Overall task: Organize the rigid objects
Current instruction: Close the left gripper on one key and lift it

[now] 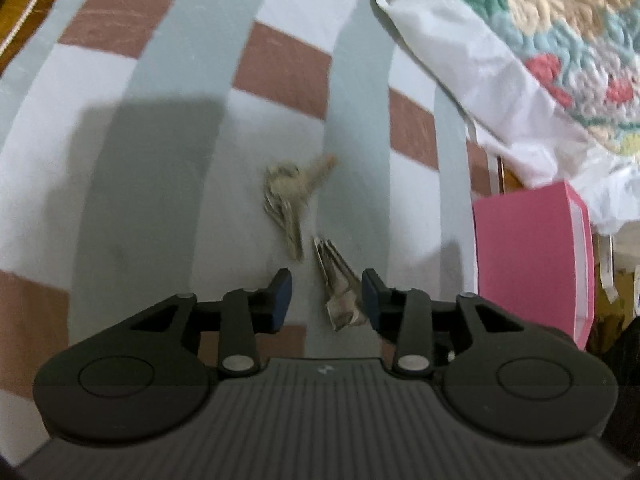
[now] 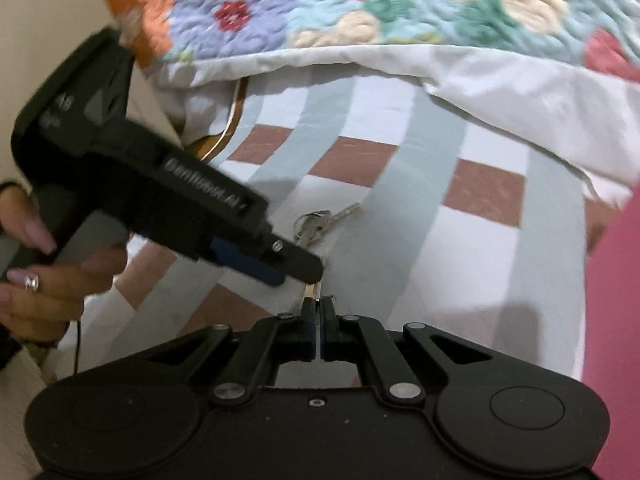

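Observation:
Two sets of metal keys lie on the checked bedsheet (image 1: pixel 168 208). In the left wrist view a key bunch (image 1: pixel 286 200) rests ahead of my left gripper (image 1: pixel 326 300). That gripper is open, and a second set of keys (image 1: pixel 336 280) sits between its fingers, close to the right one. In the right wrist view my right gripper (image 2: pixel 318 312) is shut on a thin key blade (image 2: pixel 312 290) of that second set. The left gripper (image 2: pixel 296 270), held by a hand (image 2: pixel 48 280), points down right over it. The key bunch (image 2: pixel 316 226) lies just beyond.
A pink box (image 1: pixel 528 260) stands at the right of the keys and fills the right edge (image 2: pixel 616 320) of the right wrist view. A flowered quilt (image 2: pixel 360 8) with white lining is bunched along the far side of the sheet.

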Motion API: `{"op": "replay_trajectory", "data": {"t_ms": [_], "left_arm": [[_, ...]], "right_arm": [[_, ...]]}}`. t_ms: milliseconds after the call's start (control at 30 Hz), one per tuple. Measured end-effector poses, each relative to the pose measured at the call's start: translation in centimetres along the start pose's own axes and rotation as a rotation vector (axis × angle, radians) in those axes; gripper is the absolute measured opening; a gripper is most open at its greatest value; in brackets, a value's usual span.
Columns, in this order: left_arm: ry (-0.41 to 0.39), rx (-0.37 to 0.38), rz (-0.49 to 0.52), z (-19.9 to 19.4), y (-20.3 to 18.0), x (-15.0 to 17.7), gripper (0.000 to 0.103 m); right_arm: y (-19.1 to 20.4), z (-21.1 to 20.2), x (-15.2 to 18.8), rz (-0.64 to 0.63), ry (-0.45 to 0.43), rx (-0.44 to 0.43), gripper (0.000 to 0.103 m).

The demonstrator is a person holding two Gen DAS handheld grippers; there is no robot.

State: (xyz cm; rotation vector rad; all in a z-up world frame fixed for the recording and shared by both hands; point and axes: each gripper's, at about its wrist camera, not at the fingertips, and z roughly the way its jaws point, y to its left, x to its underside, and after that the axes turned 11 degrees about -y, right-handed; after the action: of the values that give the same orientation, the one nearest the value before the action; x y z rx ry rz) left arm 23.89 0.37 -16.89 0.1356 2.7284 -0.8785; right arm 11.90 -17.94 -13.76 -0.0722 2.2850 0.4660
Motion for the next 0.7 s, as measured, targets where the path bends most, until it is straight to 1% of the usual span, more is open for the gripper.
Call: {"op": "replay_trajectory", "data": {"t_ms": [33, 67, 100, 200, 267, 333, 400, 467, 500, 567, 633, 667, 700], "left_arm": [[0.041, 0.026, -0.011, 0.2, -0.2, 0.1, 0.037], [0.056, 0.044, -0.020, 0.2, -0.5, 0.3, 0.040], [0.051, 0.053, -0.033, 0.1, -0.7, 0.5, 0.040], [0.026, 0.037, -0.045, 0.2, -1.2, 0.9, 0.039], [0.032, 0.033, -0.046, 0.8, -1.2, 1.0, 0.039], [0.040, 0.039, -0.069, 1.3, -0.8, 1.2, 0.038], [0.027, 0.046, -0.083, 1.3, -0.7, 1.1, 0.037], [0.018, 0.048, -0.081, 1.4, -0.7, 1.1, 0.036], [0.013, 0.042, -0.072, 1.4, -0.8, 1.1, 0.033], [0.006, 0.010, -0.030, 1.4, -1.0, 1.2, 0.015], [-0.004, -0.015, 0.003, 1.5, -1.2, 1.3, 0.006], [-0.008, -0.019, 0.013, 1.6, -1.3, 1.3, 0.005], [-0.010, -0.019, 0.018, 1.6, -1.3, 1.3, 0.005]], "right_arm": [[-0.2, 0.0, 0.2, 0.006, 0.003, 0.001, 0.004], [-0.3, -0.1, 0.5, 0.003, 0.009, 0.010, 0.004], [-0.6, -0.2, 0.8, 0.004, 0.009, 0.004, 0.004], [-0.7, -0.6, 1.7, 0.021, 0.004, -0.026, 0.004], [-0.8, -0.5, 2.1, 0.033, 0.006, -0.033, 0.004], [-0.6, -0.6, 2.4, 0.039, 0.010, -0.044, 0.004], [-0.2, -0.5, 2.5, 0.032, 0.008, -0.059, 0.004], [0.1, -0.6, 2.5, 0.007, 0.007, -0.048, 0.006], [0.3, -0.6, 2.6, -0.005, 0.007, -0.040, 0.010], [0.4, -0.4, 2.6, -0.013, 0.013, -0.023, 0.010], [0.4, -0.2, 2.7, -0.019, 0.026, -0.001, 0.015], [0.5, -0.1, 2.7, -0.022, 0.034, 0.014, 0.023], [0.6, -0.1, 2.8, -0.026, 0.037, 0.030, 0.035]]}}
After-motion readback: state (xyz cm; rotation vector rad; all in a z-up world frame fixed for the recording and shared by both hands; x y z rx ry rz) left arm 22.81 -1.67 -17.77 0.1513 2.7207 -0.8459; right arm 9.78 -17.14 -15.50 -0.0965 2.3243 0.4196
